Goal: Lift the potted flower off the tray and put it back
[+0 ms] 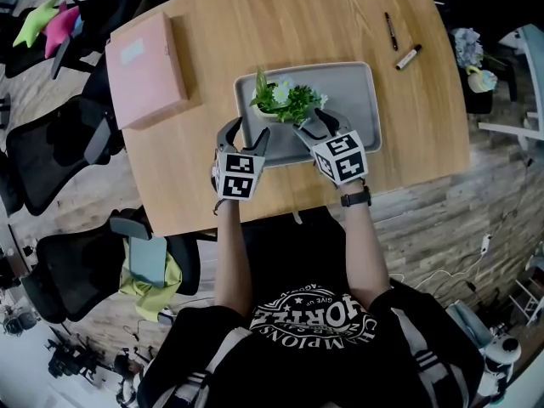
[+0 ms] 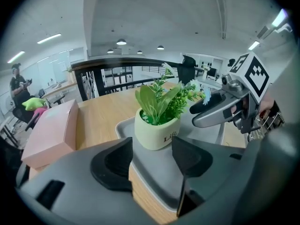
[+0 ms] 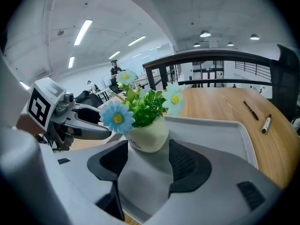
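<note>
Potted flower (image 1: 285,100) on tray (image 1: 353,100); left gripper (image 1: 246,131), right gripper (image 1: 313,123), jaws apart

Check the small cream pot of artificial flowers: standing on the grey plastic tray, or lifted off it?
On the grey tray, upright: the cream pot sits flat on its floor in both gripper views.

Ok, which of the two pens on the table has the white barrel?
The thicker marker, farther right in the head view; the thin pen beside it is all black.

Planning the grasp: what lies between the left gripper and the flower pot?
Only bare tray between left gripper and pot, shown in the left gripper view.
</note>
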A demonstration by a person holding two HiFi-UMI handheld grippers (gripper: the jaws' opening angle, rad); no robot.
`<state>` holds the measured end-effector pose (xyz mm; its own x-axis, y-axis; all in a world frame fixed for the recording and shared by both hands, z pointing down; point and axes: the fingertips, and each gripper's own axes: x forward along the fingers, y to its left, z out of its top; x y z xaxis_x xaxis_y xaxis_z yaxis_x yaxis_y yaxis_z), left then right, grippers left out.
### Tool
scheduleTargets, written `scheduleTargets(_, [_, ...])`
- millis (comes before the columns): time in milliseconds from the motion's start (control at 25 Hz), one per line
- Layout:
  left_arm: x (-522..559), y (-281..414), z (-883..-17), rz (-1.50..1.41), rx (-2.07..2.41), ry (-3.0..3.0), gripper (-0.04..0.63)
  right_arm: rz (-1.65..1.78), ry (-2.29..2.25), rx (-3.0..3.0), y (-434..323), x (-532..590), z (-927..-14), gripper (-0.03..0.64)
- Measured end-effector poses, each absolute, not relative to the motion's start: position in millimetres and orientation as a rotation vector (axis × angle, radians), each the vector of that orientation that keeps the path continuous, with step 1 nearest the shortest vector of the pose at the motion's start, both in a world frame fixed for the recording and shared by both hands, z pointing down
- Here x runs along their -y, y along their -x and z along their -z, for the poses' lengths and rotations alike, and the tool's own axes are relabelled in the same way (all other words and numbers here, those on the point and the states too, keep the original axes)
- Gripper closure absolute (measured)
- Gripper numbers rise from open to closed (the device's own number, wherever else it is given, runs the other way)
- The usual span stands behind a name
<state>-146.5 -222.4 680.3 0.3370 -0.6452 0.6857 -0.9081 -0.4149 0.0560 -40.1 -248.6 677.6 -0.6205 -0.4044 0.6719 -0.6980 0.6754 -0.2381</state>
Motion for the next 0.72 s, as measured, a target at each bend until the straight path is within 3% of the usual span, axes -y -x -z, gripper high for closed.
scheduleTargets(240, [227.5,149.2,-691.8,-0.894,1.318,-2.2,0.321,-0.658,-0.836,2.325,42.6,252.5,-683.0,0.341])
scheduleTargets(440, [231.9,153.9,-693.0,-0.896,1.295,-2.245,0.282,-0.619,-0.795,2.342,47.0,254.6,-688.8,0.328])
scheduleTargets(720, [236.5,147.4,-688.6,-0.893,1.219,-2.341,0.276,-0.521,-0.736,2.377,46.9,257.5,-695.1,0.285])
